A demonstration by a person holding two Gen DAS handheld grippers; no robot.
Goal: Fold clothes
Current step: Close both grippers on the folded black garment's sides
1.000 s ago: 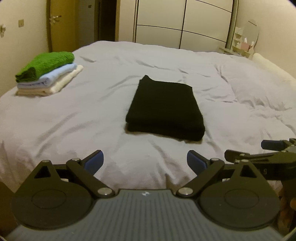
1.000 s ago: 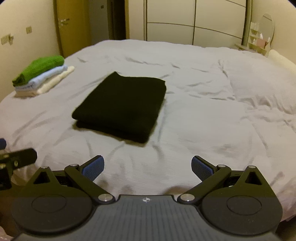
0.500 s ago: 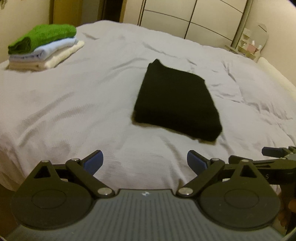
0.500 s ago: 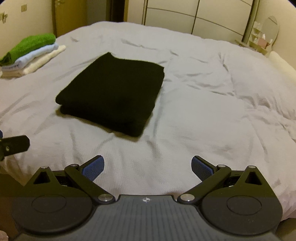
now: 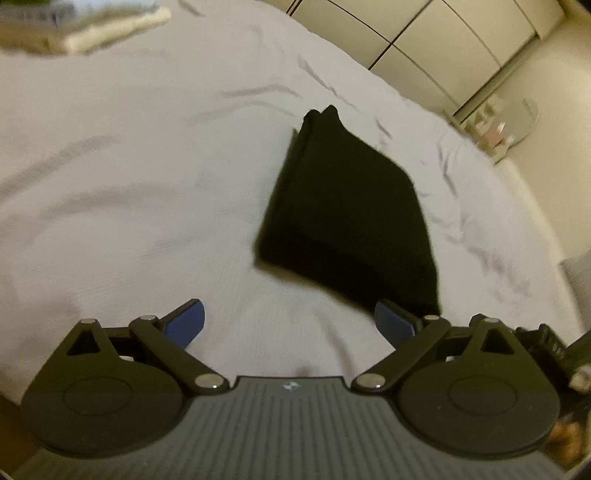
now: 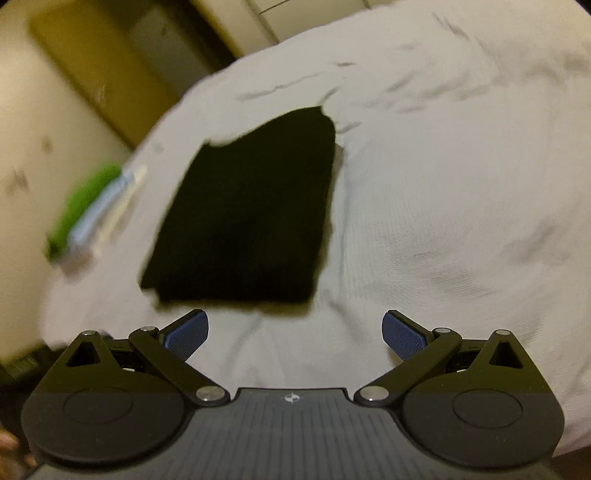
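Left wrist view: left gripper (image 5: 288, 325), jaws spread wide, holding nothing. Black cloth (image 5: 347, 218), folded flat on the bed (image 5: 129, 177), lies just ahead and to the right, much nearer than a second ago. Stack of folded towels (image 5: 110, 22), far ahead left.

Right wrist view: right gripper (image 6: 295, 332), wide apart, empty. Cloth just ahead, left of centre; the view has tilted and blurred. Both grippers have closed in, likely to lift or refold it.

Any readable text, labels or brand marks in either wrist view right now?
No readable words or numbers.
Left tool: small pale emblem on its grey body, no letters.
Right tool: the same kind of emblem, no letters.
Black folded cloth and bedsheet: no label visible.
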